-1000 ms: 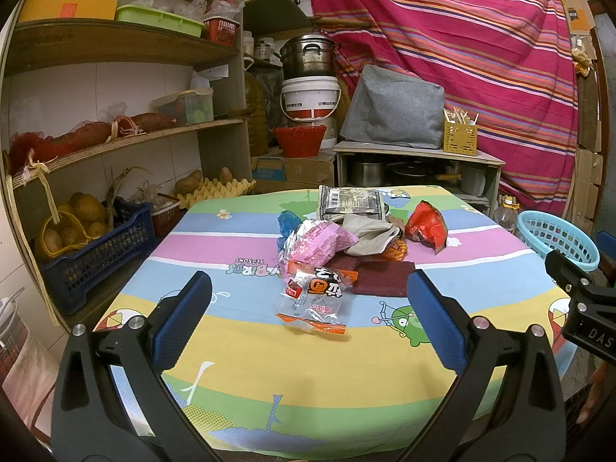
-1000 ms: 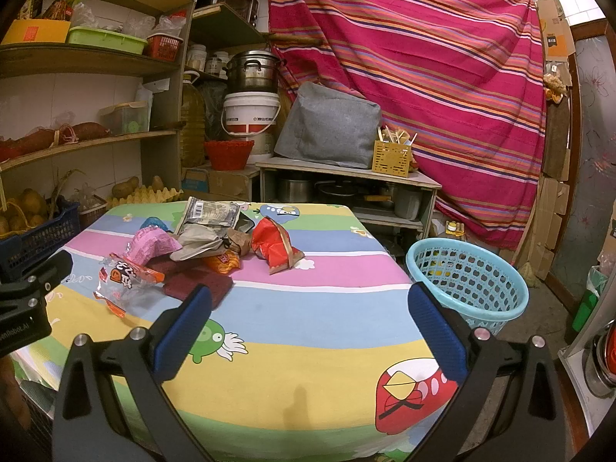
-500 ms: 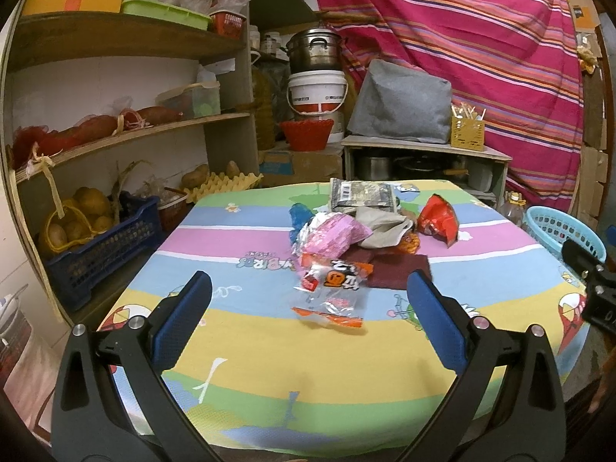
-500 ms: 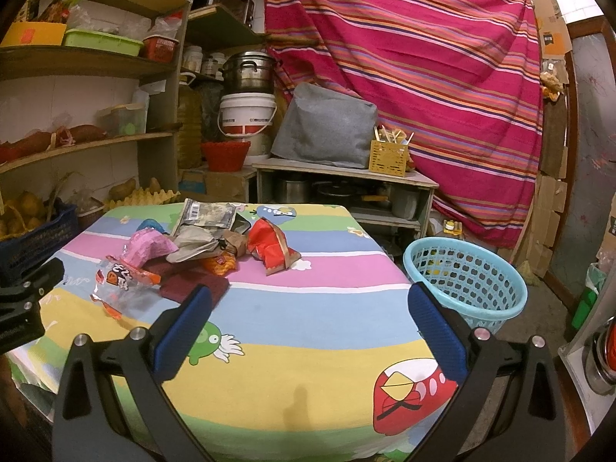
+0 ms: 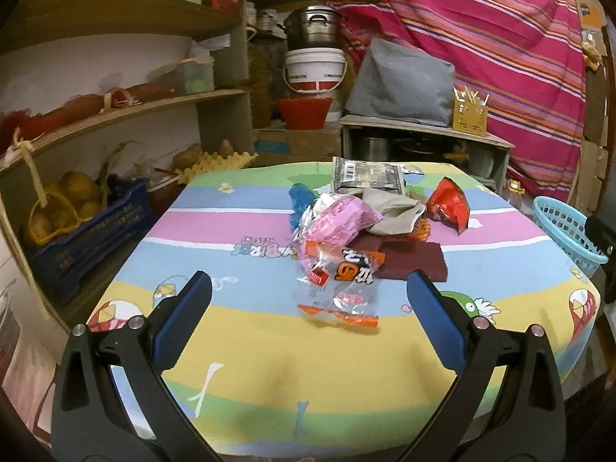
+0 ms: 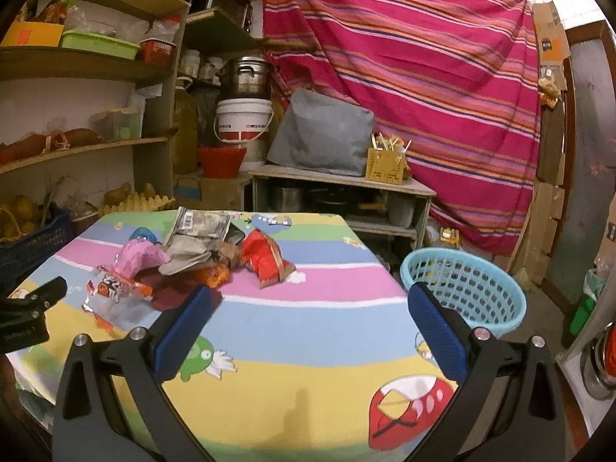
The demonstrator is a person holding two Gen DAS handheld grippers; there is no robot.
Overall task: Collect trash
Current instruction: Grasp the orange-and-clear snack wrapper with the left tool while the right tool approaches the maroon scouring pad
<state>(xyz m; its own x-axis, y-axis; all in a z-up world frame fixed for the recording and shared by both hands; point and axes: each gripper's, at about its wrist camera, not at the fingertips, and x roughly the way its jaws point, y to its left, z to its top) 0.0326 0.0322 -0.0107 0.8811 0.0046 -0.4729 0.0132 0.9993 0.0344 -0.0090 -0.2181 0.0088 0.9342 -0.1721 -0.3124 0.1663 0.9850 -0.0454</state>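
A heap of trash lies mid-table: a clear orange-printed wrapper [image 5: 340,288] nearest me, a pink bag [image 5: 342,221], a dark red cloth [image 5: 408,261], a grey crumpled bag [image 5: 392,211], a red snack bag [image 5: 450,206] and a grey barcode packet [image 5: 367,179]. My left gripper [image 5: 308,308] is open, hovering short of the clear wrapper. My right gripper [image 6: 308,315] is open over the table's near right part, with the red snack bag [image 6: 263,256] ahead of it. A light blue basket [image 6: 462,288] stands off the table's right side.
The table wears a striped cartoon cloth [image 5: 269,354]. Wooden shelves [image 5: 115,111] with a blue crate [image 5: 81,238] of produce run along the left. A low cabinet [image 6: 338,192] with a grey cushion stands behind, and a striped pink curtain [image 6: 404,57] hangs at the back.
Both grippers have drifted slightly relative to the table; the trash heap now sits a little right and lower in the left view. Both stay open and the trash has not moved.
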